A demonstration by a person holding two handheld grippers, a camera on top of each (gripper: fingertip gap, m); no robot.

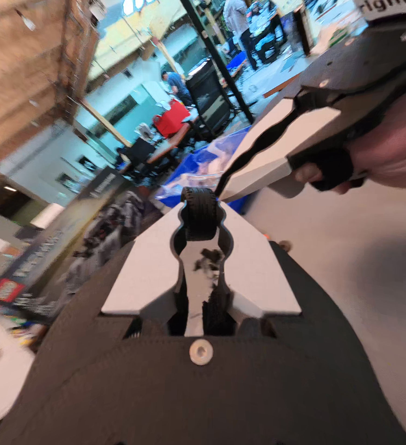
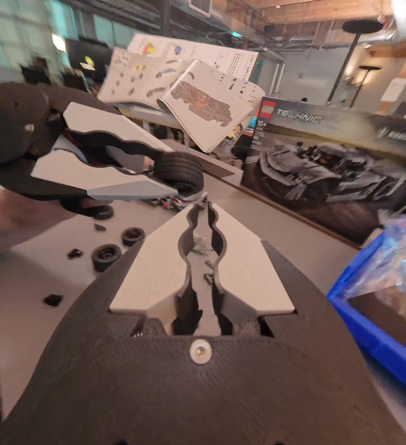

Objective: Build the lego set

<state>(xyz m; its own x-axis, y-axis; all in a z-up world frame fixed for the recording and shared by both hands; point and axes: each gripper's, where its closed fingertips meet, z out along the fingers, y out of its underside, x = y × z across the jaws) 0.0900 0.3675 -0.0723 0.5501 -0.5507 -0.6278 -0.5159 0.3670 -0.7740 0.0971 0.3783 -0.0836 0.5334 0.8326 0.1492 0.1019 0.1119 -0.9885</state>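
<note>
Aloft, left tongs (image 1: pixel 200 207) tight around black tyre (image 1: pixel 200 216)

Even indoor light, soft shadows on table (image 1: pixel 341 240); heavy motion blur, wide-angle bending at edges.

Matt ribbed rubber tyre (image 1: pixel 200 218); grainy plastic fingers (image 1: pixel 149 262); crinkly glossy bag (image 2: pixel 394 252).
</note>
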